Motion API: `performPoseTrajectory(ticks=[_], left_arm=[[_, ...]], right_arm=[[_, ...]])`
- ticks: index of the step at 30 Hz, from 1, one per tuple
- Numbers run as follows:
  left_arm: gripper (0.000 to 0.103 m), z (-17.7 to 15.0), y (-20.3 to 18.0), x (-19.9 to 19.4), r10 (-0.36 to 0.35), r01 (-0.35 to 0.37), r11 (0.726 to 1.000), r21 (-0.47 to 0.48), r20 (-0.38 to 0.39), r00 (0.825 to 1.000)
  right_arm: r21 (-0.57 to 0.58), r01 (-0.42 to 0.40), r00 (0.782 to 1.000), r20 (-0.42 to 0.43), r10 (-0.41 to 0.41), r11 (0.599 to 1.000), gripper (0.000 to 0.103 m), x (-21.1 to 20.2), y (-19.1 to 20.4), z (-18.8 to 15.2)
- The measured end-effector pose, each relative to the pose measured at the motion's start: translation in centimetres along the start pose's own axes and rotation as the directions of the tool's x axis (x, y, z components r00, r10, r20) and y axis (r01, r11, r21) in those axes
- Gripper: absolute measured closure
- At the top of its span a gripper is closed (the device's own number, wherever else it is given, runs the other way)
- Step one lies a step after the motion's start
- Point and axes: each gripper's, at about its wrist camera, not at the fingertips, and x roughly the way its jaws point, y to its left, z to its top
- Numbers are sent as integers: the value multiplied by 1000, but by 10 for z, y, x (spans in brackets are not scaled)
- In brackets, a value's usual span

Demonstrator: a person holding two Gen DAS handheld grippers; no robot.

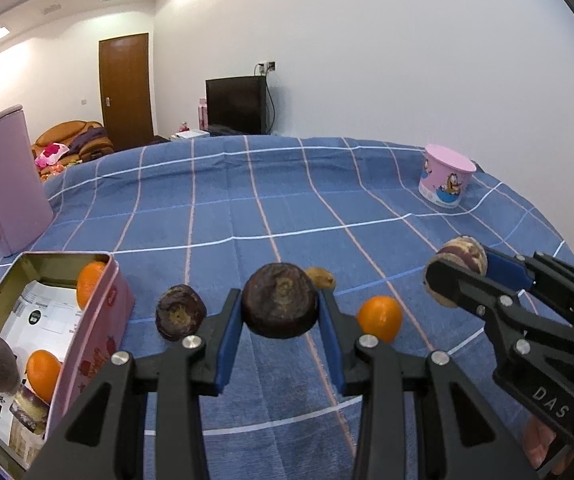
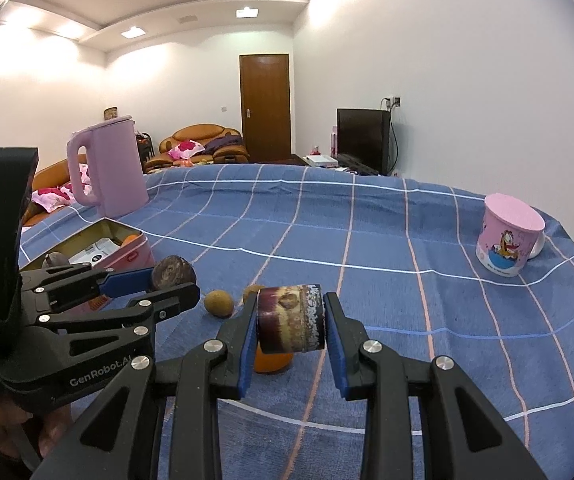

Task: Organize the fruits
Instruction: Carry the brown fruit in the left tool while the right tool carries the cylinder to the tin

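Two grippers each clamp a piece of fruit above the blue checked bench (image 1: 287,200): the left gripper (image 1: 281,312) pinches a dark round fruit (image 1: 280,300) between its blue pads, and the right gripper (image 2: 290,318) squeezes a cut purple fruit slice (image 2: 290,319) showing a pale inner band. One orange (image 1: 379,317) lies on the cloth between the two grippers, beside a second dark fruit (image 1: 180,312) and a small brown fruit (image 1: 321,278), while the pink tin (image 1: 99,320) at the left holds two oranges (image 1: 90,282) and more fruit.
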Motion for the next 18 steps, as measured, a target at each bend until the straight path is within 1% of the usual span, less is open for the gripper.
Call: performPoseTrajectory(ticks=[18], left_arm=[[64,-2,-1,-16,46,-48,999,14,83,995]], right_arm=[[-17,3,998,58,-2,1000,70,-10,2,0]])
